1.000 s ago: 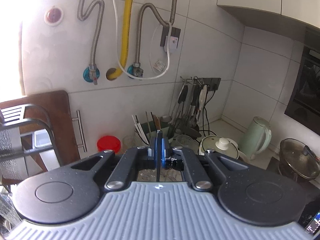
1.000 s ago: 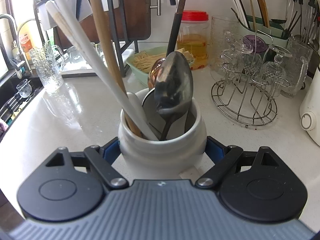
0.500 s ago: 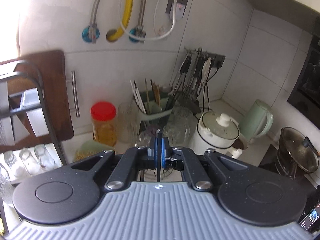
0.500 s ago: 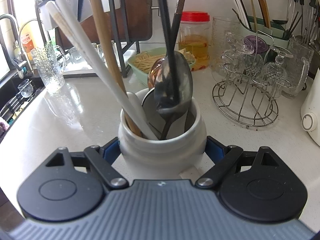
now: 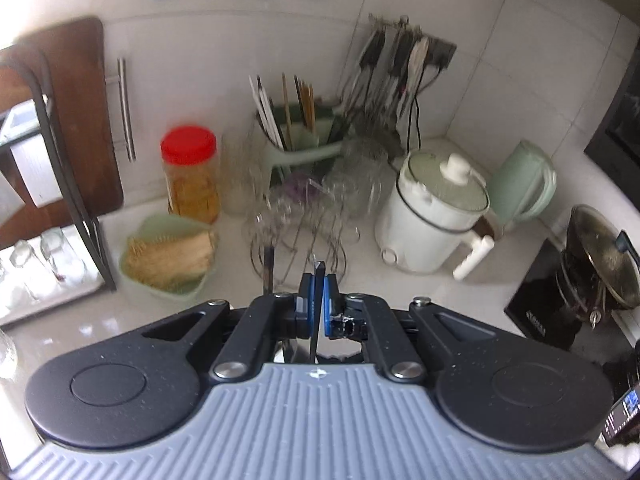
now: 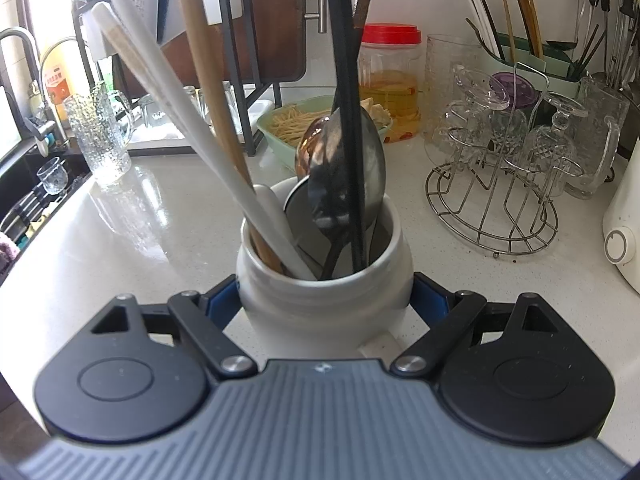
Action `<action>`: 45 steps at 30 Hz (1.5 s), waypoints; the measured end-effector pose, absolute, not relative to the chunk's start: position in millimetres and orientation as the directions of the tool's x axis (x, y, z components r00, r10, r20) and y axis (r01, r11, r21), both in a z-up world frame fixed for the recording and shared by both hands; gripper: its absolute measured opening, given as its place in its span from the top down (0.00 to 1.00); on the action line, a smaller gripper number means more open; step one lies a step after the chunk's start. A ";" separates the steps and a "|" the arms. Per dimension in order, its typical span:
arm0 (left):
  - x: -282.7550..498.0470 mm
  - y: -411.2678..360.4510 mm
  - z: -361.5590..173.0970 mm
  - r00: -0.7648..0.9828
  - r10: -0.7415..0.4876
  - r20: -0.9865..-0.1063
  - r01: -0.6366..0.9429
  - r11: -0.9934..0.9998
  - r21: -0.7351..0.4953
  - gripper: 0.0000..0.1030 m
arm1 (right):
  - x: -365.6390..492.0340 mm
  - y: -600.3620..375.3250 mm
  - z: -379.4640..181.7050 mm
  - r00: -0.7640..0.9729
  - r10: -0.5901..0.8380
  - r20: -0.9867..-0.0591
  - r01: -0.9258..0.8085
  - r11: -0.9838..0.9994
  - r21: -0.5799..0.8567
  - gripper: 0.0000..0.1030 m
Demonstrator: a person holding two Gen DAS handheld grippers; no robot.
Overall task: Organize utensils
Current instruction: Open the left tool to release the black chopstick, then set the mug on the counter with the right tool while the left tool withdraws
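1. Left wrist view. Left gripper [image 5: 316, 300] clenched on one thin dark utensil handle [image 5: 316, 320], which stands on edge between the blue pads [image 5: 305, 300].
2. Landmark here: the white electric pot [image 5: 430, 220] with its glass lid. One pale green kettle [image 5: 524, 188] just right of it.
3. One wire glass rack [image 5: 308, 236] left of the pot; glasses on it too blurred to count.
4. One red-lidded jar [image 5: 190, 176] further left; one green bowl of noodles [image 5: 168, 256] in front of the jar.
5. One green chopstick caddy [image 5: 304, 140] behind the rack. Hanging utensils [image 5: 392, 68] on the wall above the pot, count unclear.
6. One lidded dark pan [image 5: 600, 256] well right of the pot.
7. Right wrist view. Right gripper [image 6: 324, 304] grasps one white ceramic utensil crock [image 6: 324, 296], a blue pad [image 6: 222, 304] against each side. The crock stands on the white counter [image 6: 120, 248].
8. Landmark: the crock. Inside it: one wooden handle [image 6: 208, 80], two white handles [image 6: 160, 80], one large steel spoon [image 6: 344, 184], one copper-toned spoon [image 6: 310, 148] behind that.
9. Two dark sticks in the crock: a long black handle [image 6: 346, 80] in front of the steel spoon and a black chopstick [image 6: 364, 0] just right of it.
10. Right of the crock: the wire rack with upturned glasses [image 6: 496, 132], at least four.
11. Left of the crock: one textured glass mug [image 6: 100, 132].
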State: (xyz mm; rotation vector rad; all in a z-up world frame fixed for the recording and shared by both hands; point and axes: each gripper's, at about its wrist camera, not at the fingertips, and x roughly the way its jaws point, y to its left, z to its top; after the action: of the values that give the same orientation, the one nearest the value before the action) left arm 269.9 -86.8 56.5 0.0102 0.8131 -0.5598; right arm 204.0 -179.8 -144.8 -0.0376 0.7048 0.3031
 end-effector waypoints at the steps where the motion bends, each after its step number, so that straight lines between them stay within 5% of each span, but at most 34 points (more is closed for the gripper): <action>1: 271.5 -88.0 52.6 0.540 -0.464 -0.702 0.474 0.857 -0.201 0.95 | 203.9 -179.7 -144.9 0.720 0.261 -0.642 -0.286 0.956 0.068 0.12; 8: 278.2 -94.1 31.2 0.468 -0.449 -0.761 0.476 0.854 -0.211 0.95 | 204.1 -179.7 -144.8 0.720 0.261 -0.643 -0.286 0.956 0.067 0.12; 15: 278.2 -88.2 35.0 0.473 -0.492 -0.731 0.491 0.836 -0.245 0.94 | 204.5 -180.3 -144.6 0.717 0.260 -0.646 -0.287 0.956 0.067 0.12; 17: 276.6 -86.6 39.1 0.473 -0.502 -0.724 0.501 0.829 -0.248 0.84 | 204.4 -180.3 -144.6 0.718 0.259 -0.646 -0.284 0.956 0.067 0.12; 19: 273.5 -83.6 44.9 0.491 -0.507 -0.709 0.506 0.828 -0.242 0.55 | 204.6 -179.8 -144.6 0.718 0.254 -0.647 -0.278 0.958 0.067 0.12; 23: 266.3 -74.0 56.3 0.511 -0.537 -0.671 0.524 0.813 -0.253 0.48 | 204.6 -177.9 -144.1 0.718 0.243 -0.652 -0.267 0.961 0.064 0.12; 30: 254.3 -49.5 68.8 0.575 -0.503 -0.645 0.449 0.853 -0.266 0.17 | 208.7 -181.6 -143.4 0.701 0.273 -0.659 -0.268 0.957 0.111 0.06; 45: 196.7 -22.1 88.6 0.759 -0.213 -0.615 0.134 0.976 -0.173 0.08 | 200.5 -203.8 -115.4 0.702 0.403 -0.587 -0.374 0.910 0.178 0.00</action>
State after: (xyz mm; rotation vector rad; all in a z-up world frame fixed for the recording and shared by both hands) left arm 196.7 -22.1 88.6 -0.1212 0.6834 -0.1891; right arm 200.5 -203.8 -115.4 0.0463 0.6638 0.4327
